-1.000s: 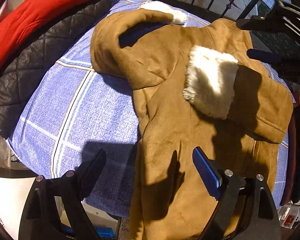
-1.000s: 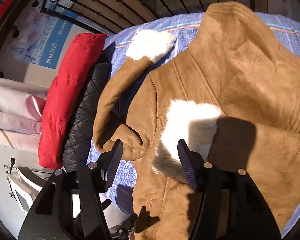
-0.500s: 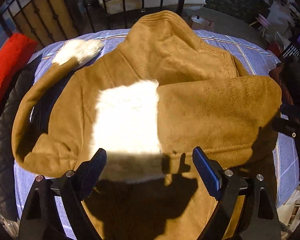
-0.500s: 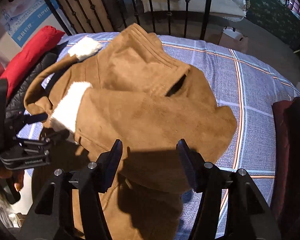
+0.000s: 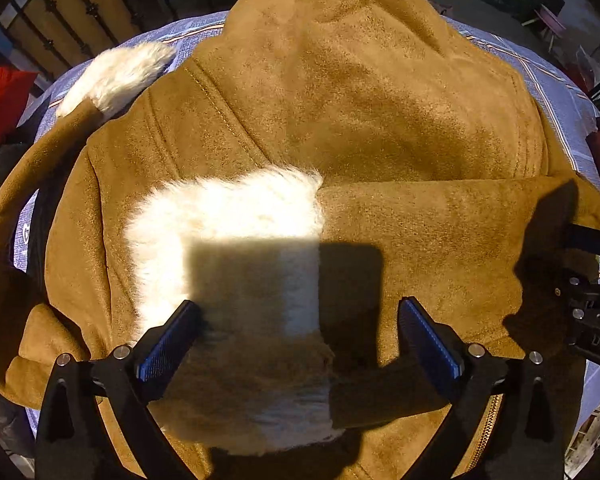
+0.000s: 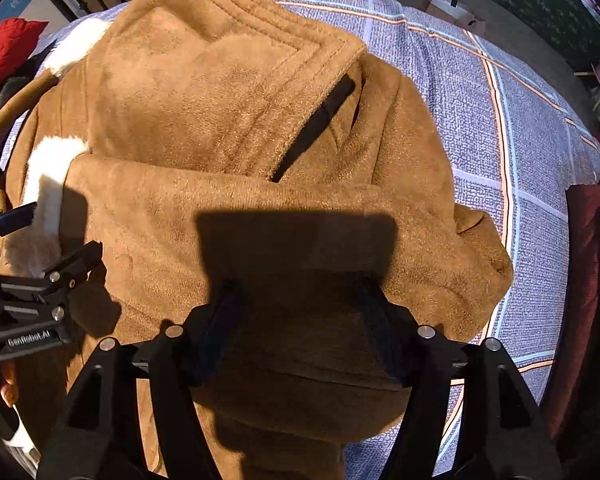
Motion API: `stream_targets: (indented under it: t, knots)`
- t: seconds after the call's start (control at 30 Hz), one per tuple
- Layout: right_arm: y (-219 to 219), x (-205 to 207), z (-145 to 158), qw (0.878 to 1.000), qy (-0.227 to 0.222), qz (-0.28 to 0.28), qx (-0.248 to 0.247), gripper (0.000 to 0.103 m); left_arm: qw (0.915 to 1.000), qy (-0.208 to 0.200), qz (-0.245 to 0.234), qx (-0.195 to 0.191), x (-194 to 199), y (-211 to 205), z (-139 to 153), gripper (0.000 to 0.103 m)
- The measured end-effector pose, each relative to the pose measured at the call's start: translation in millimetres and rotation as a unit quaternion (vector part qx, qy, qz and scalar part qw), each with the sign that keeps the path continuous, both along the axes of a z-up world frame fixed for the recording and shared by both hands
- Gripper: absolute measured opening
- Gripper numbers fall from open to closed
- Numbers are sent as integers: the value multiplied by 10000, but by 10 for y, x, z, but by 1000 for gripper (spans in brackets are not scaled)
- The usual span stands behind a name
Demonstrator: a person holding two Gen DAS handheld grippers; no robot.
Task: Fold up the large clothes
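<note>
One brown coat point(image 5: 360, 112) lies spread on the checked bed cover point(image 6: 532, 152), its collar end far from both tongs and its hem near them, so its long axis runs straight away from the person. Across the body lies one sleeve point(image 6: 260, 216), folded from the right side to the left; its long axis goes crosswise. The right gripper point(image 6: 300, 320) stands over the shoulder end of this sleeve, jaws apart, holding nothing. The left gripper point(image 5: 296, 332) stands over the white fur cuff point(image 5: 228, 232), also wide apart and empty. I judge the other sleeve, curving out at far left, is nearer to the left hand.
</note>
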State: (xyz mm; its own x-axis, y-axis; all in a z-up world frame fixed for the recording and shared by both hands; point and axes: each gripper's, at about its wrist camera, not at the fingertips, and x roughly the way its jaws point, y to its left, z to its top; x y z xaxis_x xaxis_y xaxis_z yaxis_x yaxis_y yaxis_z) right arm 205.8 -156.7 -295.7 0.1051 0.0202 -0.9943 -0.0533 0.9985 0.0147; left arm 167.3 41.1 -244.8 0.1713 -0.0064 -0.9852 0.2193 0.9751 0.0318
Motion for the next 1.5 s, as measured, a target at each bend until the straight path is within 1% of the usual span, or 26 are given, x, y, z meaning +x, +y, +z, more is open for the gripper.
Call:
stream_targets:
  t: [0.03,0.13,0.33,0.43,0.57,0.67,0.7,0.73,0.77,0.83,0.9,0.93,1.0,1.03,1.07,1.1,1.17,1.2,1.27,1.33,1.37,1.4,1.43,1.47,1.5]
  knots:
    - [11,21,-20,10000,38,-5,-16,69,10000,0,8,12,9,-6,-15,98]
    - [28,85,-78,9998,163,-56,-90,71,10000,29,14,58,38,-27,-49,98]
    - [66,161,-122,9994,296,-90,-185,71,9998,168,-37,74,161,-60,-116,99]
    - [74,176,-135,9992,315,-135,-189,72,9998,172,-50,61,221,-83,-147,99]
    - [64,196,-160,9993,199,-212,-220,72,10000,38,-71,51,238,-110,-165,99]
    - [41,123,-94,9995,-4,-301,-112,73,9999,-51,-123,-26,170,-96,-80,98]
    - [50,71,-56,9995,-30,-314,25,78,9999,-51,-102,-26,138,-53,-35,98]
    - [50,55,-10,9993,-5,-292,237,91,9999,-105,-63,20,122,-32,50,97]
    - [53,19,56,9992,-29,-288,292,94,9995,-292,-52,85,106,-9,164,96]
    - [51,-75,247,9986,-275,-309,326,93,9958,-882,-173,156,96,68,445,96]
    - [37,-192,429,9964,-505,-333,601,93,9907,-1271,-318,358,180,175,647,96]
    - [32,-250,503,9954,-559,-353,687,93,9888,-1352,-365,521,268,233,695,96]
    - [38,-336,574,9947,-527,-356,803,93,9865,-1312,-358,908,534,406,700,95]
    - [58,-387,578,9947,-472,-360,838,93,9849,-1303,-306,1095,663,527,675,93]
    - [62,-436,588,9945,-444,-402,861,93,9835,-1275,-248,1260,788,665,631,88]
    - [24,-477,609,9941,-433,-457,884,93,9822,-1191,-168,1445,941,785,565,82]
    - [-15,-547,649,9934,-422,-531,926,93,9802,-958,-17,1732,1130,996,409,77]
    - [-38,-580,666,9935,-392,-571,899,93,9782,-776,22,1928,1238,1095,281,77]
    - [-94,-663,680,9936,-267,-697,849,93,9737,-476,5,2228,1294,1260,64,76]
    - [-127,-703,736,9921,-199,-838,914,93,9754,-430,29,2161,1319,1383,-30,76]
    - [-136,-715,768,9919,-211,-877,896,93,9743,-432,106,2209,1352,1433,-47,66]
    - [-132,-729,797,9925,-220,-885,809,93,9749,-359,188,2188,1394,1493,-80,55]
    - [-119,-755,823,9932,-233,-894,710,93,9787,-280,285,2012,1425,1557,-102,53]
    - [-121,-767,844,9934,-248,-914,654,93,9817,-254,373,1853,1443,1595,-107,47]
    - [-132,-771,851,9931,-255,-937,655,93,9829,-257,438,1772,1443,1621,-93,40]
